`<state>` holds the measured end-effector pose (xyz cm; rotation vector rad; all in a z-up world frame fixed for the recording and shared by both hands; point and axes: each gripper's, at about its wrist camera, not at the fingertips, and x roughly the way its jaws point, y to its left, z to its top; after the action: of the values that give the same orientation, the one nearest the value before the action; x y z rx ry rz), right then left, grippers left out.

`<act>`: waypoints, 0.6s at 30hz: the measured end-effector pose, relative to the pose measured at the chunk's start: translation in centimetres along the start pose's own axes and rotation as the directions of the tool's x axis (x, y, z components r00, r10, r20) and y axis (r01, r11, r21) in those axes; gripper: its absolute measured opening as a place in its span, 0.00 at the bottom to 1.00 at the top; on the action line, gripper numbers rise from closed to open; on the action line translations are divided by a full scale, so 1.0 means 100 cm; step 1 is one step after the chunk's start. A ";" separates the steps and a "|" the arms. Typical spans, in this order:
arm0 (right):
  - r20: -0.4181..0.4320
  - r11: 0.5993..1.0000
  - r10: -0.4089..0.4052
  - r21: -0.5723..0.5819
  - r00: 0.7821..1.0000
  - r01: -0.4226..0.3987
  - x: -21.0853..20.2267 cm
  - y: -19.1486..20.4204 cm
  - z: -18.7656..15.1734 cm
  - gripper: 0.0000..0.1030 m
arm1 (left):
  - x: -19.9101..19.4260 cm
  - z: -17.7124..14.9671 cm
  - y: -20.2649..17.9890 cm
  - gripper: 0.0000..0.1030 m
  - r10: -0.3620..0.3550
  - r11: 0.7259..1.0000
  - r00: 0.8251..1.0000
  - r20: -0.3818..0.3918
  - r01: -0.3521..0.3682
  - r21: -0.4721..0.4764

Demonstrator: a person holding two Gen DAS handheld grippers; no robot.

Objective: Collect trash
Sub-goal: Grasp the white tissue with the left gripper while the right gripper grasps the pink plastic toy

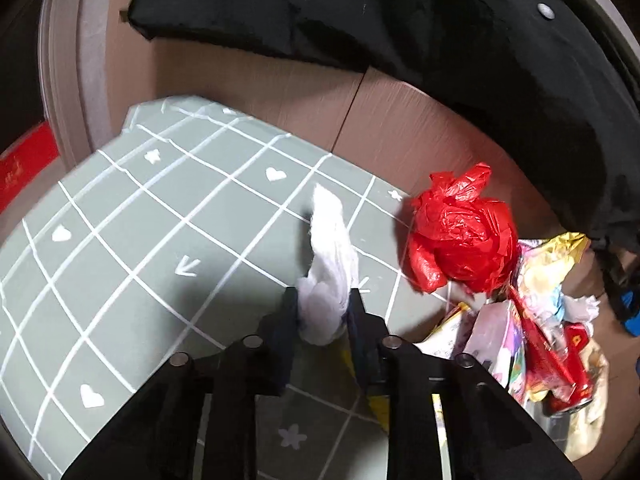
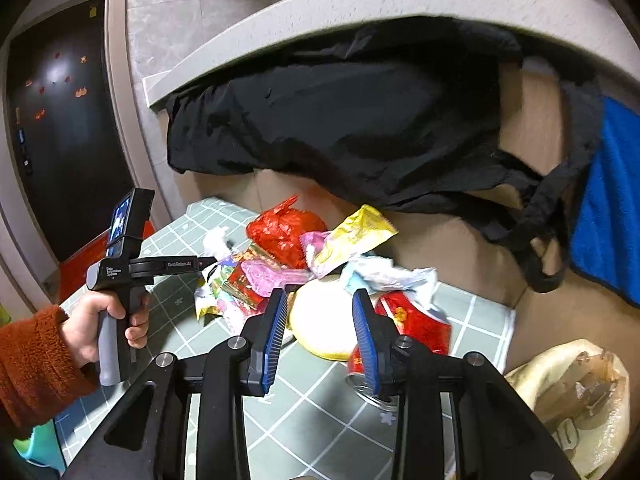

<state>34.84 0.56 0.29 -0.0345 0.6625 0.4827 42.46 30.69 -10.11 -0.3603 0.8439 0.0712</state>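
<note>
The left hand-held gripper (image 1: 325, 300) has its two dark fingers pinched on a crumpled white tissue (image 1: 330, 264), whose lower end is hidden between them; the tissue stands up over the grey-green grid-patterned mat (image 1: 132, 216) near the frame's middle. At the lower right of that view a heap of mixed wrappers (image 1: 532, 340) is partly cut off and too tangled to sort out piece by piece. Just right of the tissue lies a knotted red plastic bag (image 1: 460, 236), apart from it. Beyond, a black cloth (image 1: 400, 20) drapes across the top of the frame.

In the right wrist view, the right hand-held gripper (image 2: 322, 312) stands half open, its blue-ribbed fingers on either side of a pale round disc (image 2: 320, 328); whether they touch it is unclear. A red can (image 2: 404, 332) lies partly behind the right finger. At the left, a hand (image 2: 100, 328) in an orange fleece sleeve (image 2: 32, 364) grips the other tool's handle. A blue towel (image 2: 608, 200) hangs at the right edge.
</note>
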 end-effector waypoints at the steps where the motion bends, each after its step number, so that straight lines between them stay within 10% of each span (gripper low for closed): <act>1: -0.011 1.000 0.019 -0.006 1.000 -0.020 0.005 0.002 0.000 0.31 | -0.007 -0.002 0.000 0.22 0.016 1.000 1.000 0.018 -0.016 0.010; 9: -0.076 0.990 0.093 -0.103 0.993 -0.100 0.053 0.039 0.016 0.31 | -0.078 -0.027 0.003 0.22 -0.016 1.000 0.994 0.106 0.017 -0.003; 18: -0.107 0.972 0.203 0.145 0.973 -0.187 0.114 0.016 0.028 0.32 | -0.137 -0.063 -0.003 0.22 -0.098 0.995 0.987 0.130 0.094 0.031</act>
<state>43.58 7.25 -4.16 0.1306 0.8211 0.6281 28.85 29.32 -3.72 -0.3690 0.6958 -0.0050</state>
